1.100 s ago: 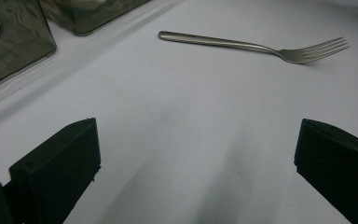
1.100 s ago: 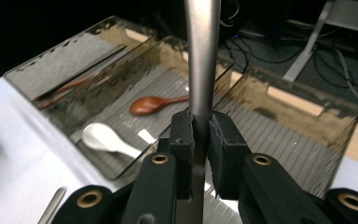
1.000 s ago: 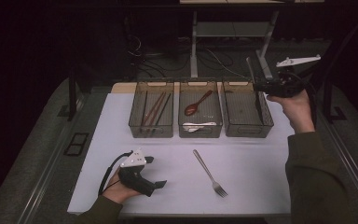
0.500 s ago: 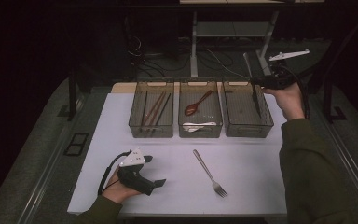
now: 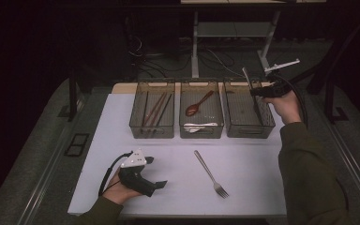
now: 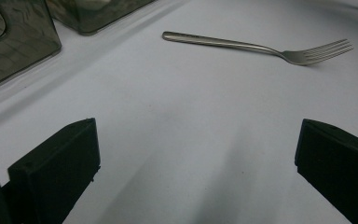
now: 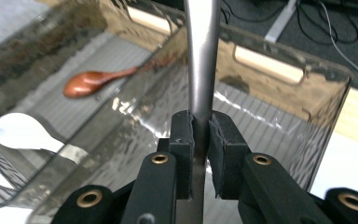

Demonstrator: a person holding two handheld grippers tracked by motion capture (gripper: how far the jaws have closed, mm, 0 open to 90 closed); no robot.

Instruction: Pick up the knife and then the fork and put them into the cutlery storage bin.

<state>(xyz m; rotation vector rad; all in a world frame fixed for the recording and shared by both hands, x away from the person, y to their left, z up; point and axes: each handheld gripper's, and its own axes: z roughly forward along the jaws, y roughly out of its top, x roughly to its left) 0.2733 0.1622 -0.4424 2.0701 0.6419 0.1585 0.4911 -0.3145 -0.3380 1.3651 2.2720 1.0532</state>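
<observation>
Now the right gripper (image 5: 258, 91) hangs over the right-hand bin (image 5: 266, 129), jaws pinched tight on a metal utensil handle (image 7: 202, 56) that stands up between the pads; which end hangs below, I cannot tell. My read is the sorting is mid-drop: this piece is headed into that bin, and the next move calls for lowering it inside the walls and easing the jaws apart so it lies flat and doesn't catch the rim. Middle bin (image 5: 201, 132) holds a wooden spoon (image 5: 198, 104) and a white spoon (image 5: 198, 126), left bin (image 5: 151, 132) holds what look like chopsticks (image 5: 156, 107). Down at the near edge the left gripper (image 5: 143, 176) rests low on the white tabletop (image 5: 243, 154), jaws spread wide with nothing between them, and a fork (image 5: 211, 173) lies loose on the table a little way off, likely next in line. Around it the room is dark, with cables and a desk frame on the floor beyond
</observation>
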